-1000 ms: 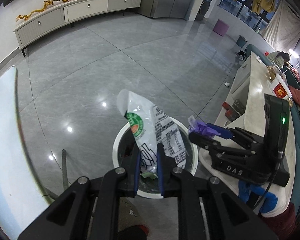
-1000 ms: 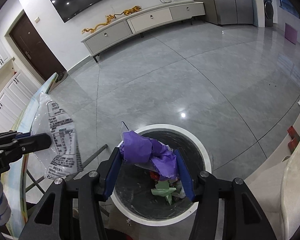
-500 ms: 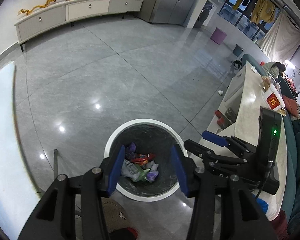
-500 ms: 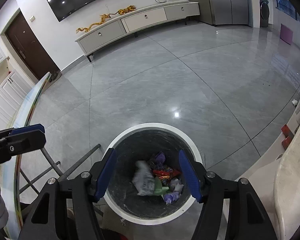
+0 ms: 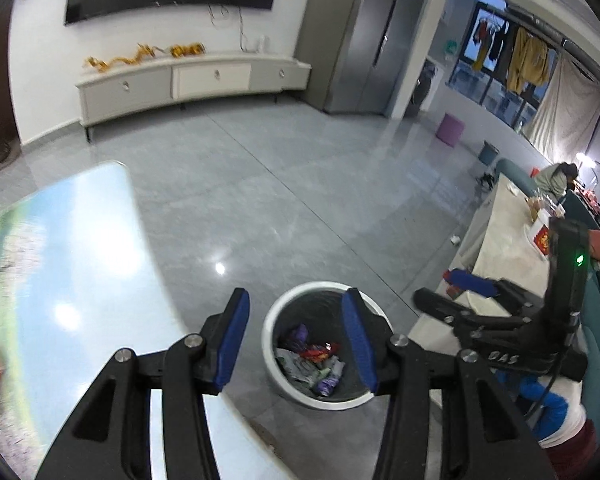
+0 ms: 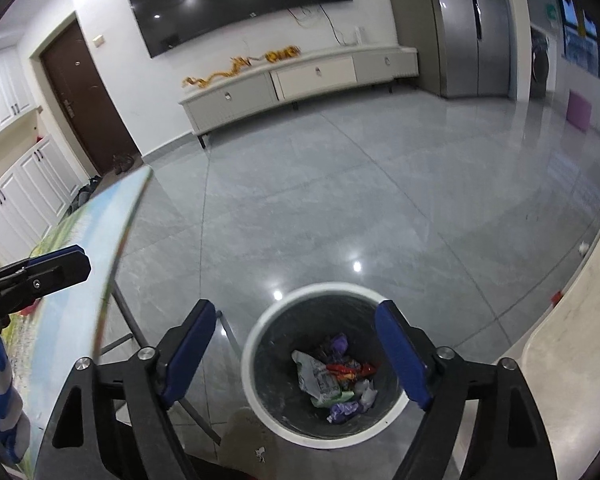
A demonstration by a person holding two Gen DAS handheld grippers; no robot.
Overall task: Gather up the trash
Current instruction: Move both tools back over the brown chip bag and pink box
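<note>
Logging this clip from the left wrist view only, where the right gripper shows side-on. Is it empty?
Observer: Yes. The right wrist view shows the right gripper wide open above the bin, with nothing between its fingers.
Operator: What is under the table?
Observer: Thin metal legs that slant down from the table to the floor, left of the bin.
Operator: And beyond the table's left side?
Observer: White cabinets along the wall.
</note>
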